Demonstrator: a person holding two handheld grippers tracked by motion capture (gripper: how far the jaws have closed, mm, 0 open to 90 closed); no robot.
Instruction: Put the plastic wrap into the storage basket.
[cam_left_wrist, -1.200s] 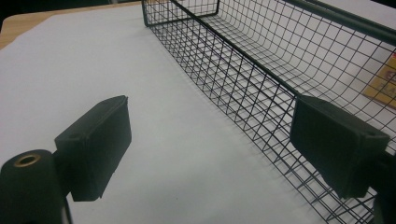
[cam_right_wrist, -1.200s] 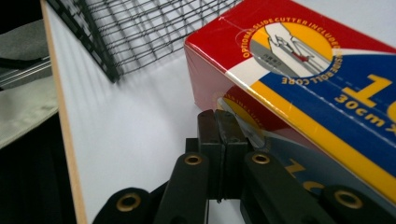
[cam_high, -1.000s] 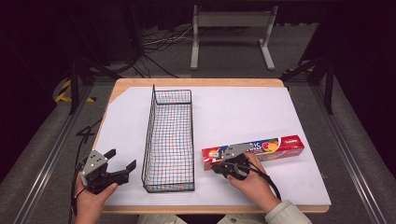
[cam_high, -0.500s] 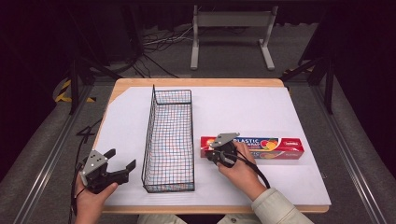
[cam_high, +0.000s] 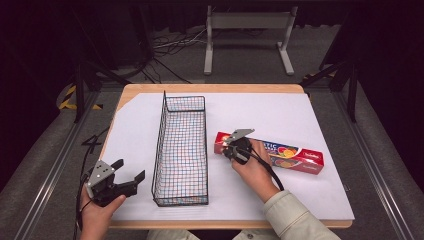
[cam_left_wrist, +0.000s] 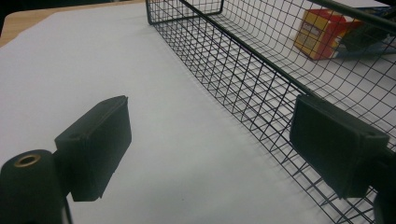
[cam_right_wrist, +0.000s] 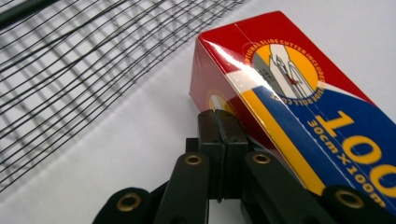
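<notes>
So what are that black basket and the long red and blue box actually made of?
The basket looks like thin metal wire with a black coating: an open see-through grid under a thicker rim rod. The box appears to be glossy printed cardboard, or card under clear film; it has crisp folded edges and light glares off its top.

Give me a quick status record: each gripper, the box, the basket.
left gripper: open, holds nothing, near table's front left corner, beside the wire basket
right gripper: jaws closed together, nothing between them, tips against the side of the box near its basket-side end
plastic wrap box: lies flat on the white sheet, right of the basket
wire basket: upright, empty
</notes>
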